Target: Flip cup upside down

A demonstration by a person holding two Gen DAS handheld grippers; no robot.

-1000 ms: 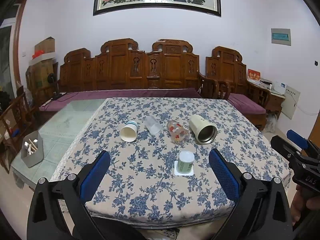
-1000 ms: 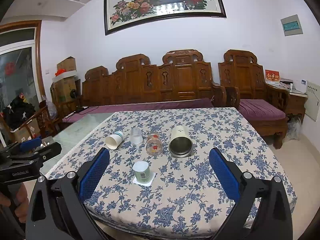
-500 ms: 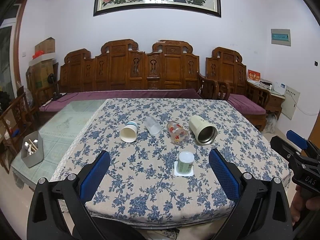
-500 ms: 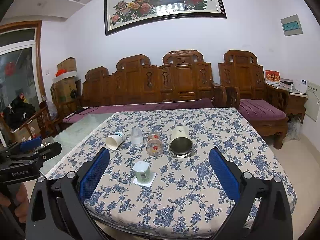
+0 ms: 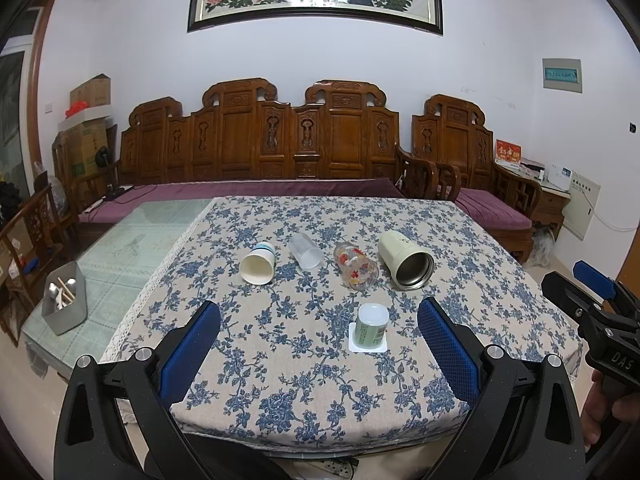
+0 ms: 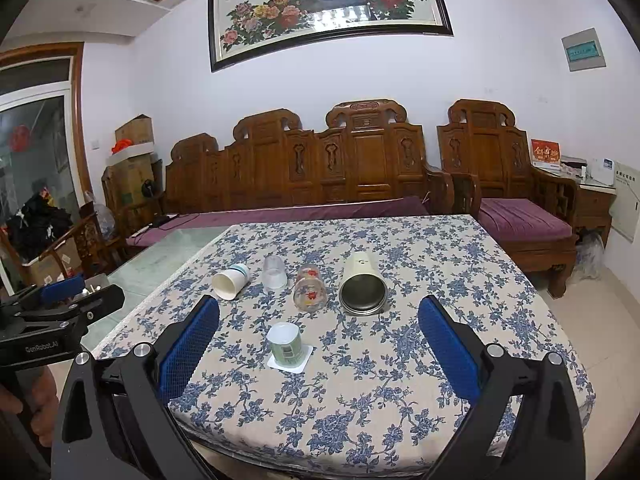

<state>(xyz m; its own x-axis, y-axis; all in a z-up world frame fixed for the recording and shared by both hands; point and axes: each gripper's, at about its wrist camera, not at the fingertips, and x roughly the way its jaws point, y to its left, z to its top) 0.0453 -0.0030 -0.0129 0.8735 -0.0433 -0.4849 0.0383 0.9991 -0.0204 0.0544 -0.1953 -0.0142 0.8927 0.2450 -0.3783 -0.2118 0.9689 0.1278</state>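
Fingers point(image 5: 192, 344) of both grippers are held spread wide, gripping nothing, short of the floral-clothed tabletop point(image 5: 280, 392). Four cups are lying in a row beyond the small green inverted plastic cup point(image 5: 371, 326). The clear plastic cup point(image 5: 306, 251) could be crushed or rolled aside by an off-centre pinch.

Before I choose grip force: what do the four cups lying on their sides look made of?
White cup: likely paper, matte with a rolled rim. Clear cup: frosted plastic, by its cloudy translucent wall. Flowered glass: probably glass, clear with red print. Cream tumbler: painted outside, brushed steel inside, going by the grey metallic sheen.
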